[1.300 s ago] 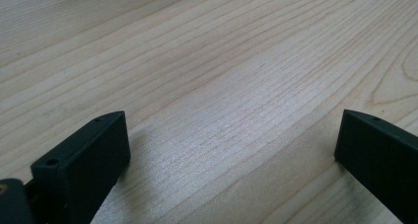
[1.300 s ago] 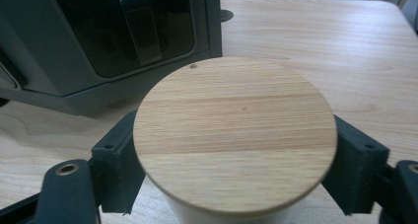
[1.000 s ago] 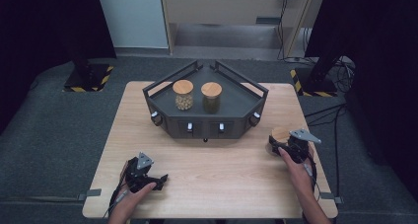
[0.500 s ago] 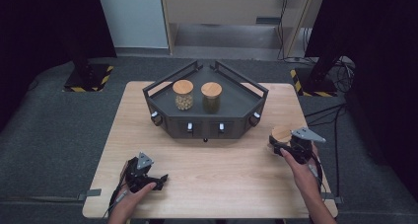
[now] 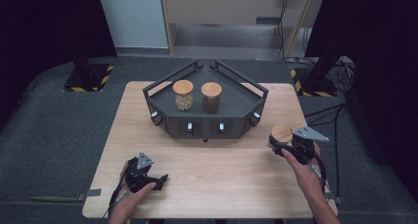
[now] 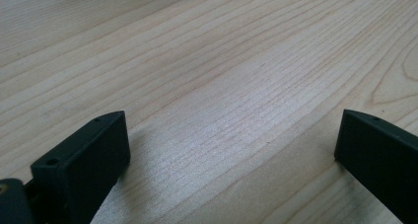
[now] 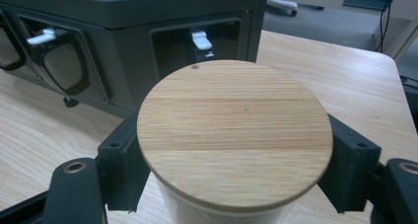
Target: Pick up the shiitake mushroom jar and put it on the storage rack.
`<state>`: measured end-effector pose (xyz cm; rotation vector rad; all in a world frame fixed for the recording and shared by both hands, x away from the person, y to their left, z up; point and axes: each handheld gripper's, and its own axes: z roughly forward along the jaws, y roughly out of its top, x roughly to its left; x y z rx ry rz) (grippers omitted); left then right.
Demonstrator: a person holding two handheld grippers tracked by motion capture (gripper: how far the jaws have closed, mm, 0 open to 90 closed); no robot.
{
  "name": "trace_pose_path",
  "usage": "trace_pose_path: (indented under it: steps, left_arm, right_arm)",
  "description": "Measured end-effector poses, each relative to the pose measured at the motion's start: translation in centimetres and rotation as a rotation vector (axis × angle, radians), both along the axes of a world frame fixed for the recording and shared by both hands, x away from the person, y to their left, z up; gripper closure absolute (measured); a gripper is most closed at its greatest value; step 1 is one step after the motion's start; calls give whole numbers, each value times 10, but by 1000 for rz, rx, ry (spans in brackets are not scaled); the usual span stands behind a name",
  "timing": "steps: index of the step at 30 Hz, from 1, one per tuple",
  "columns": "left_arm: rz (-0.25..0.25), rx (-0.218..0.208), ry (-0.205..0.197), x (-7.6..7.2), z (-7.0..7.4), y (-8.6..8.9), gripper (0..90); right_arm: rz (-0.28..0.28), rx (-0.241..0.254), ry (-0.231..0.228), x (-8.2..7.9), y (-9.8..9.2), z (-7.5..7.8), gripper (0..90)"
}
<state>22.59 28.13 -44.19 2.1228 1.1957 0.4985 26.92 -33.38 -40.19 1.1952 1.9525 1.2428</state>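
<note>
1. Worktop [image 5: 231, 179]: light wood, rectangular, grain running lengthwise.
2. Tray stand [image 5: 207, 123]: dark grey, angular, with a raised rail along its back edges; set at the far middle of the worktop.
3. Latches [image 7: 199, 39]: small and white, set in recesses on the stand's front face.
4. Jar of pale contents [image 5: 183, 94]: wooden lid, upright on the stand, left.
5. Jar of dark green contents [image 5: 211, 97]: wooden lid, upright, just beside the first.
6. Floor [image 5: 54, 130]: grey carpet.

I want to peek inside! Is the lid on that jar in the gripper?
Yes, on. The wooden lid sits flat atop the jar, which the right gripper clamps.
</note>
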Motion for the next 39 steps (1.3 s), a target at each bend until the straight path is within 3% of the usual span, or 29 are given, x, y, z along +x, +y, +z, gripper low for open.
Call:
trace_pose_path:
  steps: [11,25,39]
  left_arm:
    - [0,-1,0,0,0,0,0]
    - [-8,-1,0,2,0,1,0]
    - [-7,-1,-1,2,0,1,0]
  right_arm:
    - [21,15,-7,-1,3,18,254]
    - [33,-17,-22,4,22,46,254]
    - [48,-24,-42,15,35,63,254]
